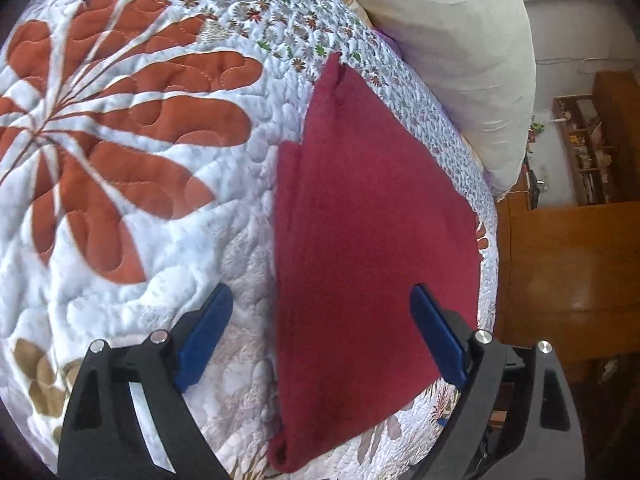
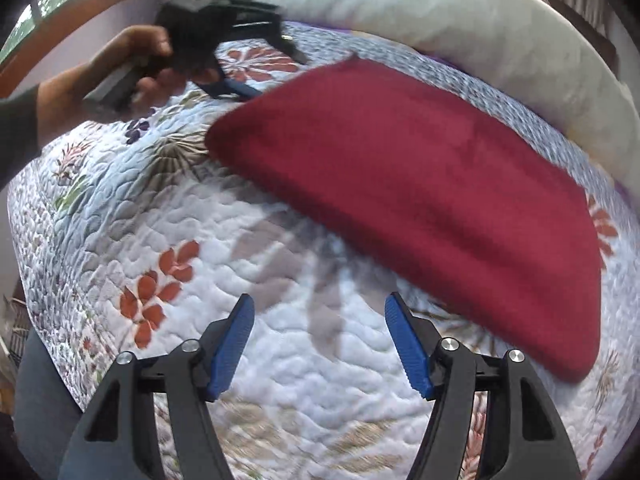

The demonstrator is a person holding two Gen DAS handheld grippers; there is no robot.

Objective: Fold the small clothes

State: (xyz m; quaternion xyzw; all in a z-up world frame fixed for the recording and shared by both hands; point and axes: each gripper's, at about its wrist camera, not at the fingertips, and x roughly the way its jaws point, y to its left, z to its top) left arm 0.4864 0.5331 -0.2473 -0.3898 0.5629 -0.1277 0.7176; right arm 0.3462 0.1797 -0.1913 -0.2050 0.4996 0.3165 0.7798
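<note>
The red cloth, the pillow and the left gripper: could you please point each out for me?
red cloth (image 1: 372,220), left wrist view, middle of its flat top.
pillow (image 1: 460,40), left wrist view, its broad side.
left gripper (image 2: 262,70), right wrist view, between its fingertips.

Left tongs (image 2: 276,68) blurred (tips unclear); shelf items (image 1: 588,152) too small.

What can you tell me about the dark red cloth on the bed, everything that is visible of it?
The dark red cloth is a plain, soft-looking fabric with no print. It lies flat on the floral quilt, folded into a neat shape with straight edges and one small corner sticking up at its far end. A cream pillow lies just beyond it. Neither the left gripper nor the right gripper holds it; both are open, and only the quilt touches it.
</note>
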